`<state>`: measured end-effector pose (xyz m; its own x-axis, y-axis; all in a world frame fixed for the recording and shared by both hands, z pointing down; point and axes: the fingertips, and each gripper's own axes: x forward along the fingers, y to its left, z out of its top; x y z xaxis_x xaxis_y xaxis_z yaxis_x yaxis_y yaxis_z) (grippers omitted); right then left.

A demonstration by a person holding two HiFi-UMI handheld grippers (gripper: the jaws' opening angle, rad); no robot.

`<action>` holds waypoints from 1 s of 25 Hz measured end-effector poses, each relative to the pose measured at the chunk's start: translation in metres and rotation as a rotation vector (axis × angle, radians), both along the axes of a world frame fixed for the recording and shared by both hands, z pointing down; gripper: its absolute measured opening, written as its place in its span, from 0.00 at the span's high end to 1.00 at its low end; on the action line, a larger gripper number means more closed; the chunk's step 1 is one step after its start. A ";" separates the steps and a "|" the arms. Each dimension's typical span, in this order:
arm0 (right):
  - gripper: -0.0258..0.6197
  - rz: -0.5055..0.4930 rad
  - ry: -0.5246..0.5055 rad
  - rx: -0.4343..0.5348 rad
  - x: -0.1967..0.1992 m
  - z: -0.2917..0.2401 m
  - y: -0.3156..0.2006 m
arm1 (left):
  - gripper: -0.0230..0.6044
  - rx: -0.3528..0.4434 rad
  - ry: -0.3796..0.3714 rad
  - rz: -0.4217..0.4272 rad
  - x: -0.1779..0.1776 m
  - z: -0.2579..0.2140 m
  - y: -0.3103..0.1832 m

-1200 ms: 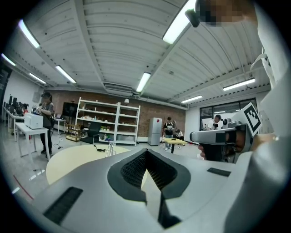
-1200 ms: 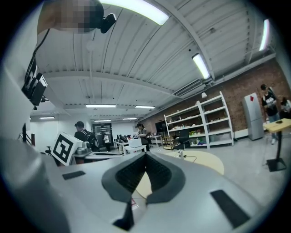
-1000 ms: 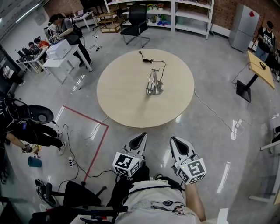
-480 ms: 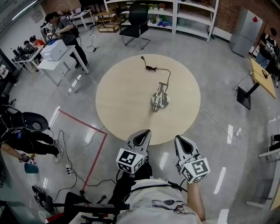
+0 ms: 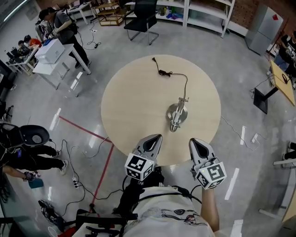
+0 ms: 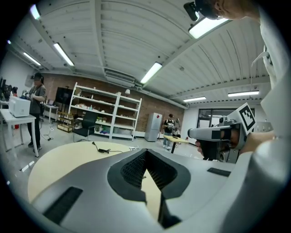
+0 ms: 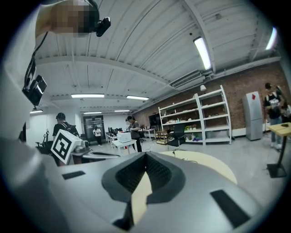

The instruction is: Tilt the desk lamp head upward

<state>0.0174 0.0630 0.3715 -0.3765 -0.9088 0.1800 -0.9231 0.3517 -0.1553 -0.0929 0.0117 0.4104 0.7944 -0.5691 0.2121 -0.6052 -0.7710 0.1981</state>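
A small metal desk lamp (image 5: 177,115) stands on the right half of the round beige table (image 5: 134,102), its head folded low toward me. Its black cable (image 5: 172,74) trails to the table's far side. My left gripper (image 5: 156,137) and right gripper (image 5: 193,141) hover side by side just over the table's near edge, both short of the lamp. Each pair of jaws is shut with nothing between them. In the left gripper view the closed tips (image 6: 145,152) point across the tabletop (image 6: 68,157). The right gripper view shows its own closed tips (image 7: 146,154) over the table (image 7: 207,160).
A black office chair (image 5: 138,21) and white shelves (image 5: 203,11) stand beyond the table. People work at a white desk (image 5: 48,51) at far left. Red floor tape (image 5: 95,134) and loose cables (image 5: 74,152) lie at left. A small desk (image 5: 280,76) is at right.
The table and lamp have drawn nearer in the head view, the lamp now lying just ahead of the right gripper. Both grippers stay shut and side by side.
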 end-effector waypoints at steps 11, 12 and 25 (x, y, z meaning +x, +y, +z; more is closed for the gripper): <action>0.96 -0.007 0.037 -0.076 0.005 0.013 -0.051 | 0.98 -0.067 -0.024 0.030 0.015 0.024 -0.067; 0.96 -0.013 0.048 -0.078 0.009 0.015 -0.055 | 0.98 -0.063 -0.031 0.028 0.020 0.027 -0.072; 0.96 -0.199 0.222 -0.084 0.032 0.058 -0.100 | 0.98 -0.054 -0.179 0.042 0.041 0.101 -0.135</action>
<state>0.0496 -0.0370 0.4291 -0.4884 -0.7998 0.3489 -0.8522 0.5232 0.0065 -0.0521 -0.1236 0.5119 0.7643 -0.5203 0.3811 -0.6019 -0.7875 0.1320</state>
